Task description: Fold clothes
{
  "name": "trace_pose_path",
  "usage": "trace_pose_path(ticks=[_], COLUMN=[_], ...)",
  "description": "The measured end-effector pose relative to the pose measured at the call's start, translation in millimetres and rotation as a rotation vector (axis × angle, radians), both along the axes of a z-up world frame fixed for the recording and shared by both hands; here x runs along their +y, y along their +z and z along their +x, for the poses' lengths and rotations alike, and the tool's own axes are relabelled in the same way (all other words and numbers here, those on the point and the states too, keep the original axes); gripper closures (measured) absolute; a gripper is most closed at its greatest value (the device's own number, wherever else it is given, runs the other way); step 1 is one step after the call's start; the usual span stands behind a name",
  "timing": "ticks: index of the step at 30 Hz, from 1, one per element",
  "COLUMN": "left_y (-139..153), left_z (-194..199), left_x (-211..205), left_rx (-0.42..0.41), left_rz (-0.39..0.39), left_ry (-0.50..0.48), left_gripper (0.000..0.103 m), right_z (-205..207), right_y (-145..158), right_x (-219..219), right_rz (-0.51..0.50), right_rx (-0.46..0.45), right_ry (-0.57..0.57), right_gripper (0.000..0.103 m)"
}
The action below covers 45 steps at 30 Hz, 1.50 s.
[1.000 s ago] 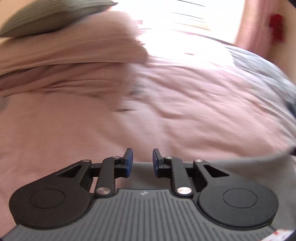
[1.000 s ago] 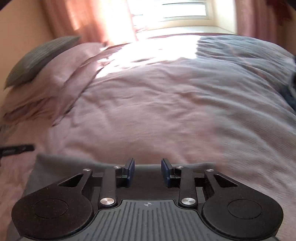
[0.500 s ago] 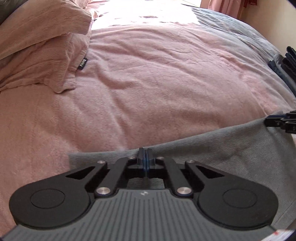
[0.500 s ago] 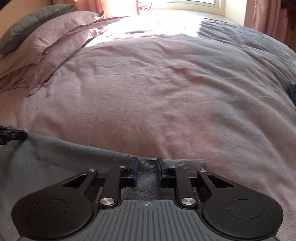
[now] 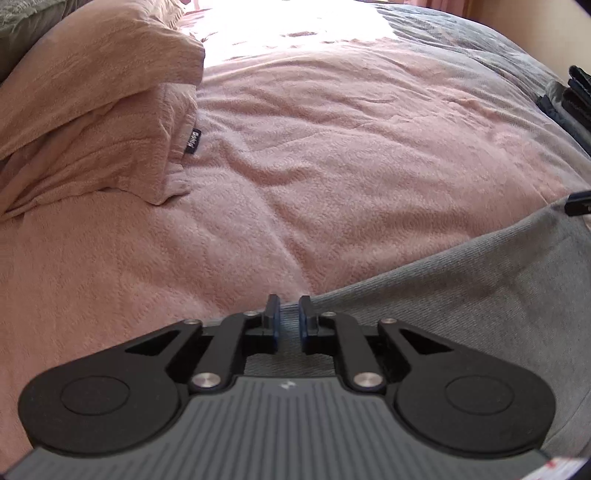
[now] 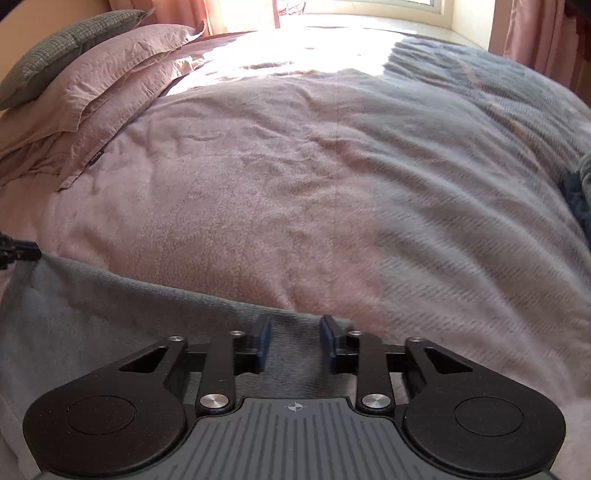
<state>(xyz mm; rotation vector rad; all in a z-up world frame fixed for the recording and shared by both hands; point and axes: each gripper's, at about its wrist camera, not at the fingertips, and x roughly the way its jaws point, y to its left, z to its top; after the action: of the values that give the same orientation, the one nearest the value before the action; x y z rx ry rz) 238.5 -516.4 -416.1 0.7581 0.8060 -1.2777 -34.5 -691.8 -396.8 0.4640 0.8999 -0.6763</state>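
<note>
Grey garment (image 5: 461,295) lies flat at the frame bottom on the pink bedspread (image 5: 332,155), left gripper (image 5: 289,317) narrowly parted and right gripper (image 6: 294,339) wider, both having just been opening with its far edge between the jaws, probably letting go after laying it out.

A home bedroom: pink-covered bed (image 5: 332,155), stacked pillows (image 6: 110,74), curtained window (image 6: 369,7).

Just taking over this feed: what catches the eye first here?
The grey garment lies flat across the near edge of the pink bedspread, both grippers at its far edge. The left gripper and right gripper have just been opening. Pink pillows are piled far left.
</note>
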Motion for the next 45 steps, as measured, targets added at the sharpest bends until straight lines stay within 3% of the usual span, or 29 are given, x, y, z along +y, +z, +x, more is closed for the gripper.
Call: trace_pose_path(ticks=[1, 3, 6, 10, 17, 18, 19, 20, 21, 24, 28, 33, 36, 40, 44, 45], left_y=[4, 12, 13, -3, -29, -29, -29, -28, -27, -21, 16, 93, 135, 154, 123, 112], left_z=[9, 25, 27, 27, 33, 33, 32, 30, 26, 9, -1, -13, -34, -79, -121, -129], left_x=[4, 9, 1, -16, -26, -25, -25, -24, -22, -7, 25, 106, 169, 259, 332, 347], left_rx=[0.002, 0.041, 0.031, -0.021, 0.014, 0.013, 0.02, 0.038, 0.038, -0.08, -0.161, -0.139, -0.11, -0.081, -0.012, 0.014], left_rz=[-0.005, -0.011, 0.058, 0.121, 0.187, 0.191, 0.196, 0.201, 0.206, 0.182, 0.056, -0.133, -0.201, -0.186, -0.054, -0.01], left_ry=[-0.021, -0.11, -0.311, -0.436, -0.541, -0.549, -0.554, -0.571, -0.597, -0.655, -0.6, -0.442, -0.357, -0.276, -0.156, -0.12], left_gripper=[0.077, 0.074, 0.052, 0.051, 0.049, 0.05, 0.06, 0.069, 0.084, 0.096, 0.098, 0.098, 0.098, 0.098, 0.096, 0.092], right_z=[-6, -17, -16, -4, 5, 5, 3, 2, 1, -4, -24, -64, -93, -134, -168, -176], right_y=[4, 10, 12, -3, -30, -30, -29, -26, -22, 1, 53, 123, 152, 162, 129, 115], right_x=[-3, -12, -25, -38, -55, -55, -56, -56, -52, -31, 16, 115, 179, 261, 336, 353], right_rz=[-0.004, 0.011, 0.054, 0.116, 0.199, 0.208, 0.218, 0.234, 0.233, 0.128, -0.029, -0.248, -0.33, -0.352, -0.247, -0.172], right_rx=[-0.002, -0.003, 0.006, 0.043, 0.044, 0.038, 0.037, 0.027, 0.015, 0.006, -0.073, -0.132, -0.139, -0.098, 0.025, 0.047], right_ry=[0.017, 0.068, 0.18, 0.262, 0.28, 0.286, 0.28, 0.28, 0.276, 0.276, 0.245, 0.244, 0.249, 0.29, 0.372, 0.379], right_gripper=[0.058, 0.057, 0.057, 0.057, 0.06, 0.07, 0.087, 0.093, 0.095, 0.096, 0.096, 0.097, 0.097, 0.097, 0.096, 0.092])
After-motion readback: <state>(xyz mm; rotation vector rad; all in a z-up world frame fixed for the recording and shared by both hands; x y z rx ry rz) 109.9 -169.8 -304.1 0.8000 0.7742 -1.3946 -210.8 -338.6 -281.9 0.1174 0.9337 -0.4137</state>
